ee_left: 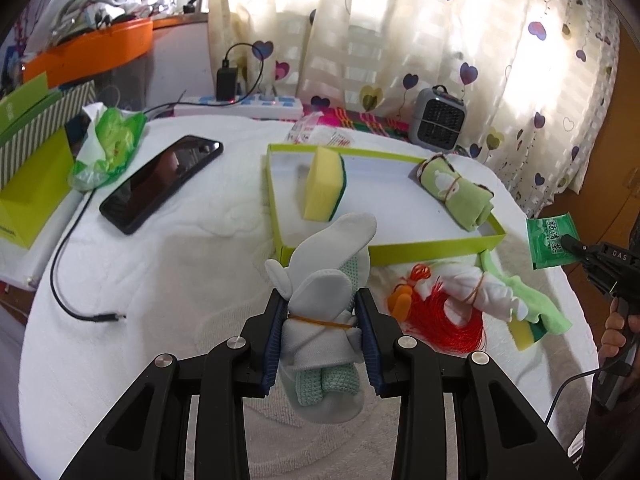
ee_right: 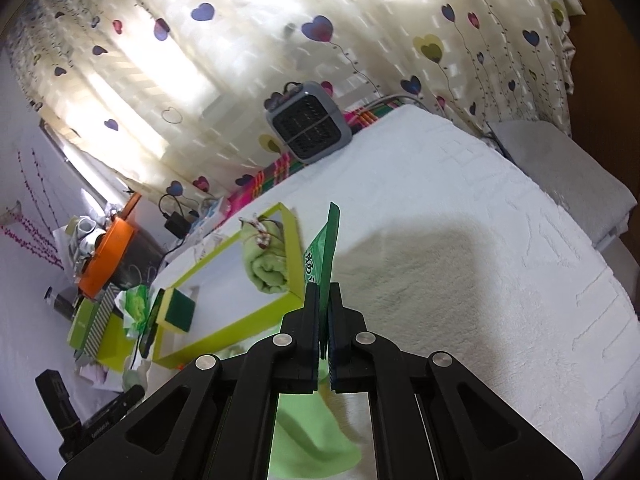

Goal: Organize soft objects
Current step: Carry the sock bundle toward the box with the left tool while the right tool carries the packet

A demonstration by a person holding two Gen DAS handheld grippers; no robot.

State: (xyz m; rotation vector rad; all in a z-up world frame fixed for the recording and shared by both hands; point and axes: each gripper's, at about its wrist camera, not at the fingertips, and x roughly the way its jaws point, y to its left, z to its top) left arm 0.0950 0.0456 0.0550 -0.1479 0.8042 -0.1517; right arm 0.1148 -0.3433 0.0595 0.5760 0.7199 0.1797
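- Left wrist view: my left gripper [ee_left: 320,320] is grasping a white sock bundle [ee_left: 324,292] tied with a rubber band, the blue pads pressing on both its sides. The bundle is hanging above the white towel-covered surface [ee_left: 160,280], just in front of the lime-green tray [ee_left: 432,246].
- Inside that tray a yellow sponge [ee_left: 325,186] is standing on edge and a rolled green towel [ee_left: 456,190] is lying toward the right corner.
- Only this view is showing a second white bundle [ee_left: 478,294], red threads [ee_left: 444,320], a green cloth [ee_left: 540,308] and another sponge [ee_left: 528,332] lying together right of my jaws, plus a black phone [ee_left: 160,184] on the left.
- At the right edge, my right gripper [ee_left: 570,242] is pinching a flat green packet [ee_left: 550,242] in the air.
- Right wrist view: my right gripper [ee_right: 325,292] is clenched on the green packet [ee_right: 330,240], seen edge-on, standing up between the pads.
- This view is showing the tray [ee_right: 224,328] from the other side, with the towel roll [ee_right: 268,268] and sponge [ee_right: 178,312] inside, and a grey fan heater [ee_right: 308,124] by the curtain.
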